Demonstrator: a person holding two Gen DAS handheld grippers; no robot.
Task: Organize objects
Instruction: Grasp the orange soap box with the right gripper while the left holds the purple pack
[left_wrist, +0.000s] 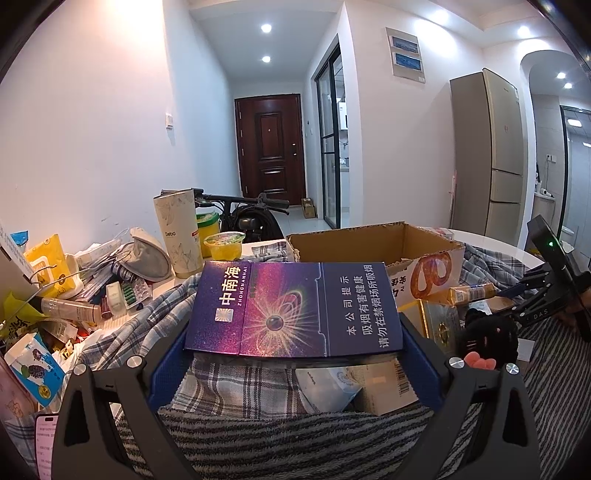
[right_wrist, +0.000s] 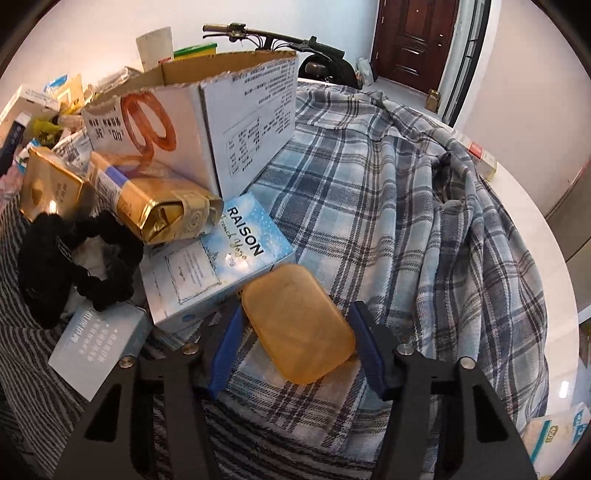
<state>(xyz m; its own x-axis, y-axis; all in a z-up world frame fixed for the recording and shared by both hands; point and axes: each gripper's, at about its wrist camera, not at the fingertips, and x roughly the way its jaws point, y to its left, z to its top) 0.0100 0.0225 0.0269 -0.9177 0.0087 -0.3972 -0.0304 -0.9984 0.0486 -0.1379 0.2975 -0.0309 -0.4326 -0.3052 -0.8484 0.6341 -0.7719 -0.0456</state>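
Underneath, plaid cloth (right_wrist: 388, 184) drapes the white table (right_wrist: 535, 229) (brown door (left_wrist: 271, 147) beyond)

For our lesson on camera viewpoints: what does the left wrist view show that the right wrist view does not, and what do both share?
Only the left wrist view: the left gripper shut on a purple cigarette carton, and a yellow jelly cup.

Only the right wrist view: the right gripper closing on an amber soap bar, and the blue RAISON box.

Both: the open cardboard box, black scrunchie, plaid cloth.
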